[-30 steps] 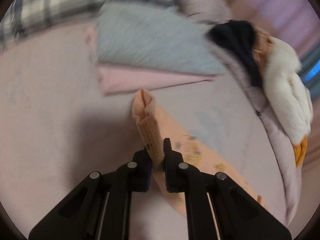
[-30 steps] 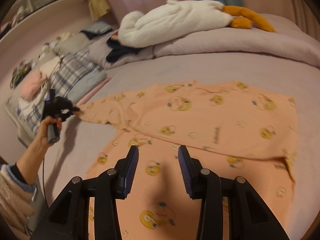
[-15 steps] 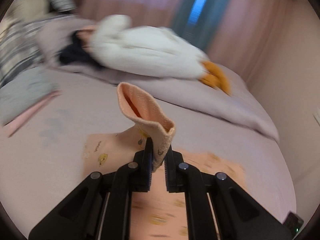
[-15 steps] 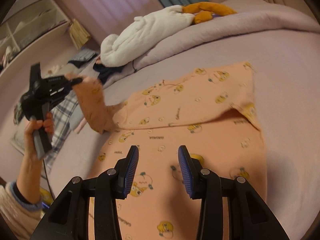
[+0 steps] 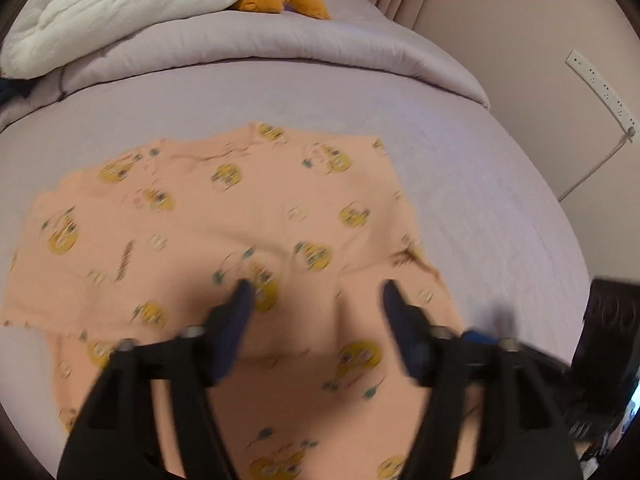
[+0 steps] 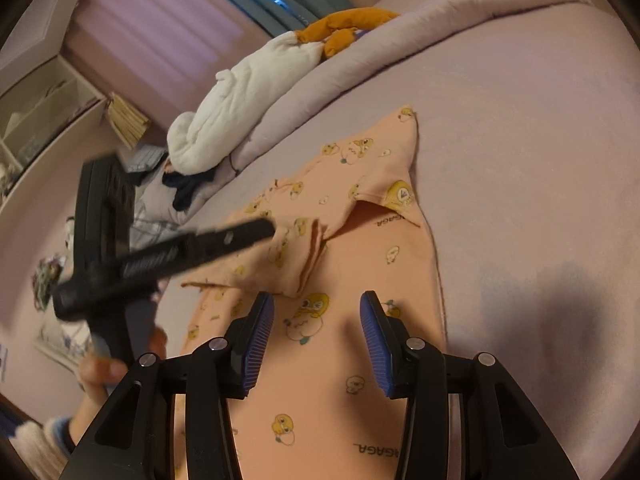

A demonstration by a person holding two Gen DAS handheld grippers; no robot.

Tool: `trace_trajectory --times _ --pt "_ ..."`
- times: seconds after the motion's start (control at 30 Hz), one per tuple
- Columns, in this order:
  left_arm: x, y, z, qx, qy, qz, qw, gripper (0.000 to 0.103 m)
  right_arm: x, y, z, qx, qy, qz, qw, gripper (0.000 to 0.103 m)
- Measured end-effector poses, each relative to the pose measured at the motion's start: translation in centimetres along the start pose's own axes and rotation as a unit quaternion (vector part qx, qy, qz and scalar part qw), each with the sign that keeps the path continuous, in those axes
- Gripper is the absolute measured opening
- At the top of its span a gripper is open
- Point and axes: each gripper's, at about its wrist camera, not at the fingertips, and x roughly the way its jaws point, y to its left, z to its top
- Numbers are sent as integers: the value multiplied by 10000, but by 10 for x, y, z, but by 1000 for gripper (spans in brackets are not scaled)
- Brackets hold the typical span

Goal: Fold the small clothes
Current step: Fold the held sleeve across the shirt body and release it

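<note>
- The bed [image 5: 460,128] takes up most of both views, lilac sheet, with a rolled duvet [image 5: 280,44] along the far side and a white plush toy with orange feet [image 6: 248,96] lying on top of it.
- The thing being folded is a peach top with yellow cartoon prints [image 5: 224,220]. It lies flat in the middle of the bed, well short of the duvet.
- Progress, I'd say roughly a third in: one sleeve [image 6: 296,256] is laid across the body, and the far edge looks turned over too. Nothing is folded in half yet, so the final folds are left, plus smoothing.
- There's a heap of other clothes [image 6: 188,188] by the plush's head, so probably more to do after this one.
- Left tongs [image 5: 316,292] hover just over the folded-in sleeve, spread wide, nothing in them (blurry, but the gap is clear).
- Right tongs [image 6: 318,308] sit low over the hem end, also spread apart and empty.
</note>
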Motion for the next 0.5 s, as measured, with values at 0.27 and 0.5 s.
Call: trace_trajectory --times 0.27,0.5 --pt "-37 51 -63 -495 -134 335 9981 78 39 11 4 153 446 297 9984 46" --pt "-70 96 -117 -1135 -305 666 9908 78 89 28 15 -30 745 -159 9971 46"
